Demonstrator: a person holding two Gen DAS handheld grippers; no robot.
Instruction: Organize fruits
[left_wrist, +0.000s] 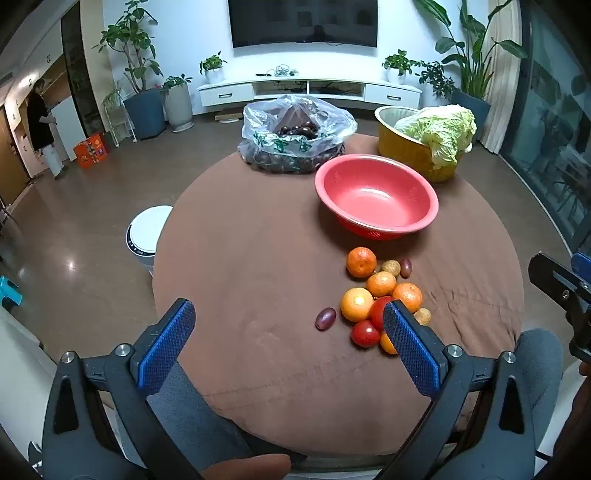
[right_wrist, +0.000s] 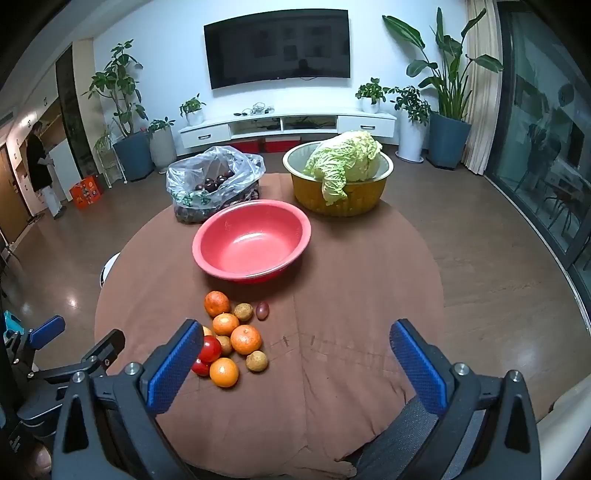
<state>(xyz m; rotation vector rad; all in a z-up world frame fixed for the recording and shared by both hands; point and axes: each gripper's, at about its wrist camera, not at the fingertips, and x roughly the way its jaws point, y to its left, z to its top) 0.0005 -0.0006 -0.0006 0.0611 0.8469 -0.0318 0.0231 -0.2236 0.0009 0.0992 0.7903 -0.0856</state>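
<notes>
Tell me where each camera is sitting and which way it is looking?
Left wrist view: sits on the left gripper, looking forward across the round table toward the TV wall; its own open jaws, a thumb and the right gripper's edge show.
Right wrist view: sits on the right gripper, facing the same way from farther right; its open jaws and the left gripper at the left edge show.
Both share: the fruit pile, the red bowl, the plastic bag and the cabbage.

Dim indoor light, floor (left_wrist: 70, 264) glare, strong fisheye edge warp.
</notes>
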